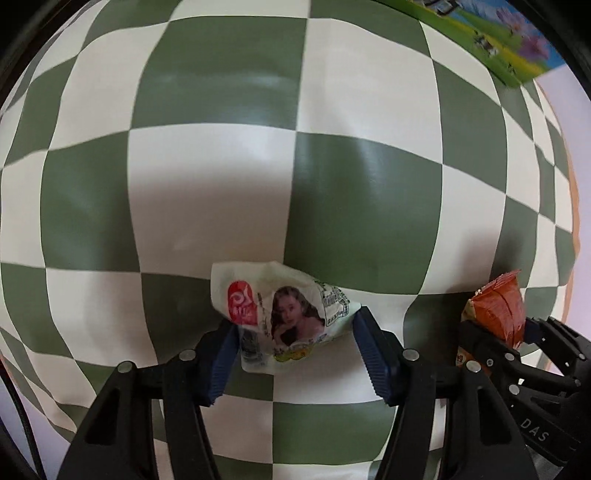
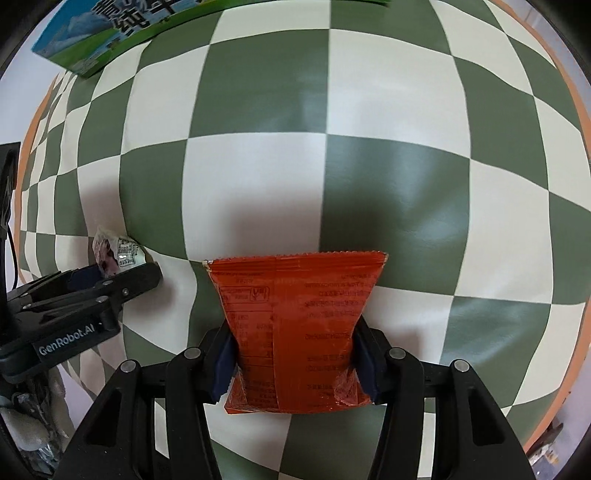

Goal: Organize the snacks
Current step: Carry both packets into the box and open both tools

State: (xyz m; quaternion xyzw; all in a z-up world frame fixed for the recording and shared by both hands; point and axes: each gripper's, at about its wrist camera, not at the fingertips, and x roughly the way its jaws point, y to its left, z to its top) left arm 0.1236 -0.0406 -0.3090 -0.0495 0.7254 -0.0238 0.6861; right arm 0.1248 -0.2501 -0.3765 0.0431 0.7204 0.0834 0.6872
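My left gripper [image 1: 293, 325] is shut on a small white snack packet [image 1: 280, 317] printed with a woman's face and a red logo, held above the green-and-white checkered tablecloth [image 1: 221, 166]. My right gripper [image 2: 293, 339] is shut on an orange-red snack bag [image 2: 295, 332], back side up, pinched in at its middle. The right gripper with the orange bag [image 1: 496, 310] shows at the right edge of the left wrist view. The left gripper with the white packet [image 2: 116, 254] shows at the left of the right wrist view. The two grippers are side by side.
A green and blue printed carton [image 1: 498, 37] stands at the far end of the cloth; it also shows in the right wrist view [image 2: 110, 33]. The table's orange edge [image 2: 576, 258] runs along the right.
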